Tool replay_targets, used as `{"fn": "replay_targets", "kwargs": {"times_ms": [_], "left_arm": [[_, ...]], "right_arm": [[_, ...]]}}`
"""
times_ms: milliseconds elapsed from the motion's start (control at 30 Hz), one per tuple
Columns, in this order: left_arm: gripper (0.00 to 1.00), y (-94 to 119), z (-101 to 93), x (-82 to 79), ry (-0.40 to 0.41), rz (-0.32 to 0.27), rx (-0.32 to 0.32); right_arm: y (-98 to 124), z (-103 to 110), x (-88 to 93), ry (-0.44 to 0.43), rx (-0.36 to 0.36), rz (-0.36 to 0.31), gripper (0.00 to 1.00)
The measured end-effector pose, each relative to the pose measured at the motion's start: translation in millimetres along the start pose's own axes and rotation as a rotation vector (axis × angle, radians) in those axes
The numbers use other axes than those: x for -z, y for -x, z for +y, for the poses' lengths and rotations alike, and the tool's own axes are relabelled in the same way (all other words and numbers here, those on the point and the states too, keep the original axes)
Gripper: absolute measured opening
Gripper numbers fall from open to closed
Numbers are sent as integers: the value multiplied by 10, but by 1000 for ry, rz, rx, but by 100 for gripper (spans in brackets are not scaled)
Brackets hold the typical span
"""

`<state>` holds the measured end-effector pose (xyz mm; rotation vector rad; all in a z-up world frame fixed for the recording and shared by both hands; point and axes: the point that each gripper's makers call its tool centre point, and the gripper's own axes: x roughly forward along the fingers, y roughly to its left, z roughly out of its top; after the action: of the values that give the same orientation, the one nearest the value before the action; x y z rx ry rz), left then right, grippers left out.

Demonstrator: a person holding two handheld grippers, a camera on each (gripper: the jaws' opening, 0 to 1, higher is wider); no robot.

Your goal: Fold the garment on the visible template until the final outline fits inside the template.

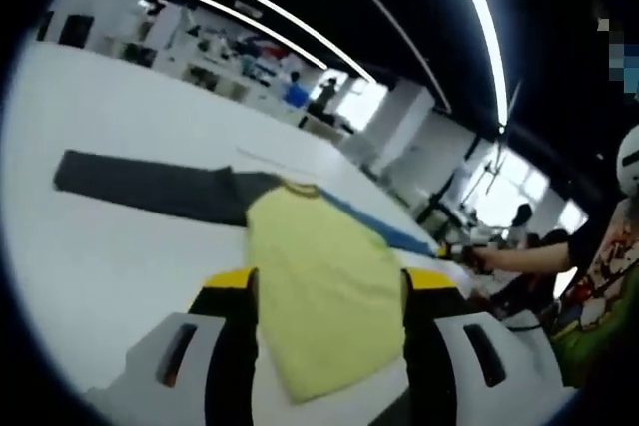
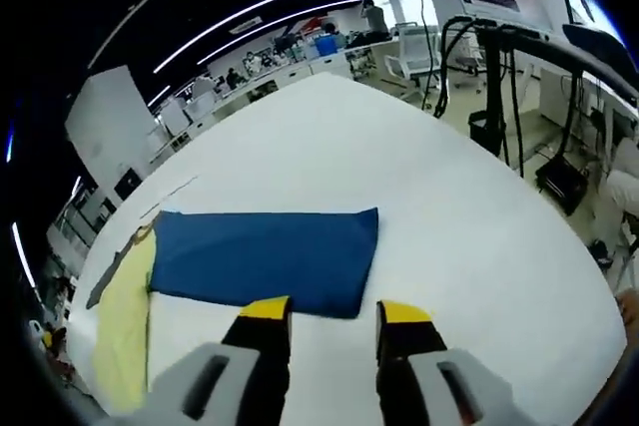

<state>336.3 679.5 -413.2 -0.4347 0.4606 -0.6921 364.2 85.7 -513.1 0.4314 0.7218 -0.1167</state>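
- Garment (image 1: 319, 276) lies flat on the white table (image 2: 449, 226): soft yellow body, long gray sleeve (image 1: 150, 187), blue sleeve (image 2: 265, 256) a smooth rectangle.
- Left gripper (image 1: 329, 291) jaws wide, over the yellow body.
- Right gripper (image 2: 329, 321) jaws apart, empty, at the blue sleeve's edge.
- Bare table surrounds it.

Garment (image 1: 319, 276): a long-sleeved shirt with a pale yellow body and a yellow-trimmed neck, lying flat on the white table (image 1: 110, 246)
Body: spread flat, its hem toward 6 o'clock in the left gripper view, the neck toward 12
Dark grey sleeve (image 1: 150, 187): stretched out straight toward 9 o'clock in the left gripper view, flat, unfolded
Blue sleeve (image 2: 265, 258): stretched out flat the other way; in the right gripper view it ran from the yellow body at 9 o'clock to its cuff end at 3 o'clock
Template: could not be told apart from the table
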Motion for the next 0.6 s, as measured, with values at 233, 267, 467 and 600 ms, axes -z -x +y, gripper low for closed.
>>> {"fn": "replay_targets", "kwargs": {"times_ms": [233, 267, 467, 600], "left_arm": [[50, 12, -4, -99, 1, -39, 5], [50, 15, 12, -97, -1, -40, 1], [46, 47, 72, -85, 15, -62, -17], [45, 65, 108, -69, 24, -67, -30]], "right_arm": [[0, -14, 37, -22, 19, 21, 3], [7, -30, 40, -3, 34, 26, 0], [11, 12, -40, 94, 54, 37, 0], [29, 132, -218, 132, 32, 12, 0]]}}
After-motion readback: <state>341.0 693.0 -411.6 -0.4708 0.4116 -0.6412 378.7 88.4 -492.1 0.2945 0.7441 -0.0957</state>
